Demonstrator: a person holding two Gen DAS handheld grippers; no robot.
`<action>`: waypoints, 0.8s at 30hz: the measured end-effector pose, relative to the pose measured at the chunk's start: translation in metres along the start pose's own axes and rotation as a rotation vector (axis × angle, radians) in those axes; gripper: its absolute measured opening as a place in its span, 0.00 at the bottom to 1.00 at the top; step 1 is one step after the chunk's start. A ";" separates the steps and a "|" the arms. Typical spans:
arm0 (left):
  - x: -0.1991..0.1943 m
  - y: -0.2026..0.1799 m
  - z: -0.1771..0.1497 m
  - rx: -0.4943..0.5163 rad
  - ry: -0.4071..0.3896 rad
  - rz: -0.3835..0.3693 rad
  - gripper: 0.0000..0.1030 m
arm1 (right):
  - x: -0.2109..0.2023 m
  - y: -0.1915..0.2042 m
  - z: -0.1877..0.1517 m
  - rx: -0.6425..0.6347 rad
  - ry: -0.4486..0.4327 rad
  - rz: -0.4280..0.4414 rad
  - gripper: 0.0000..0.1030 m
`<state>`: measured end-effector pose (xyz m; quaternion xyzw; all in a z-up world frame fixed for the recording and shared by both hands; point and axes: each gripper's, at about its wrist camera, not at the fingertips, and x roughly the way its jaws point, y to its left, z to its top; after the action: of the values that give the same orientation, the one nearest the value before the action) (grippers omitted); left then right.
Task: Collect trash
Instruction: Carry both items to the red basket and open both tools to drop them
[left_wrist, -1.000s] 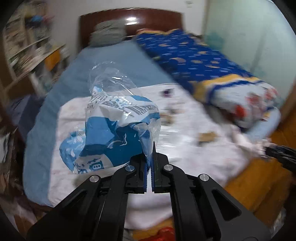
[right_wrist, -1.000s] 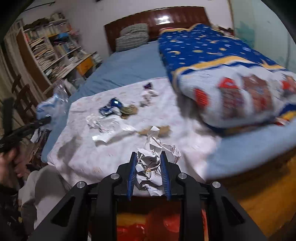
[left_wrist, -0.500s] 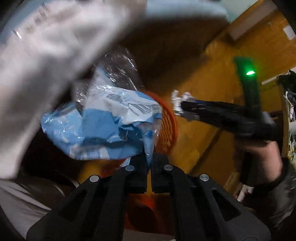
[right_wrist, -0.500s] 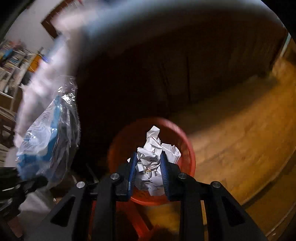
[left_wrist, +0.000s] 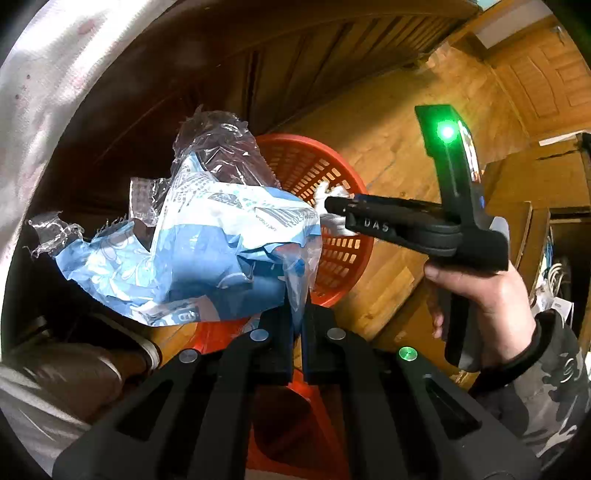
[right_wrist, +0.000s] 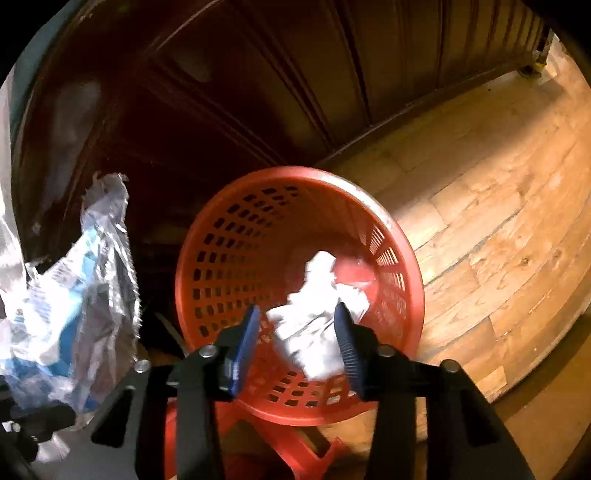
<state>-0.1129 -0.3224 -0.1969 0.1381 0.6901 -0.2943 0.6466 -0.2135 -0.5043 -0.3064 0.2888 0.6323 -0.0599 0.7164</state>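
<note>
- Right wrist view: we look down into the red basket (right_wrist: 229, 258), which sits on the wooden floor (right_wrist: 498, 221) just in front of a dark wooden panel (right_wrist: 258, 74).
- Our right gripper (right_wrist: 295, 343) hangs over the near rim of the basket with its blue pads spread wide, gripping nothing.
- The crumpled white paper (right_wrist: 317, 306) shows blurred between those pads, inside the basket; we cannot tell whether it touches the bottom.
- Left of the basket in this view, the blue-and-white plastic bag (right_wrist: 70, 306) hangs in the air.
- Left wrist view: our left gripper (left_wrist: 294, 317) has its jaws pressed together on a clear corner of the plastic bag (left_wrist: 207, 251), which spreads out above the near-left part of the basket (left_wrist: 332, 192).
- Over the basket's right side we see the right gripper (left_wrist: 334, 206) from the side, held in a hand (left_wrist: 480, 295), with a green light (left_wrist: 447, 131) glowing on its upright part.
</note>
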 end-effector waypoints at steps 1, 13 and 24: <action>0.002 -0.003 0.002 0.005 0.003 0.006 0.03 | 0.000 0.000 0.003 0.000 -0.007 -0.003 0.43; 0.060 -0.041 0.010 0.125 0.084 0.051 0.06 | -0.091 -0.023 0.036 0.041 -0.217 -0.039 0.43; 0.041 -0.042 0.013 0.127 0.007 0.127 0.73 | -0.147 -0.002 0.050 -0.025 -0.311 -0.049 0.44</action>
<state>-0.1309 -0.3709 -0.2274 0.2235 0.6621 -0.2956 0.6513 -0.1995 -0.5713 -0.1673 0.2516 0.5213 -0.1138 0.8075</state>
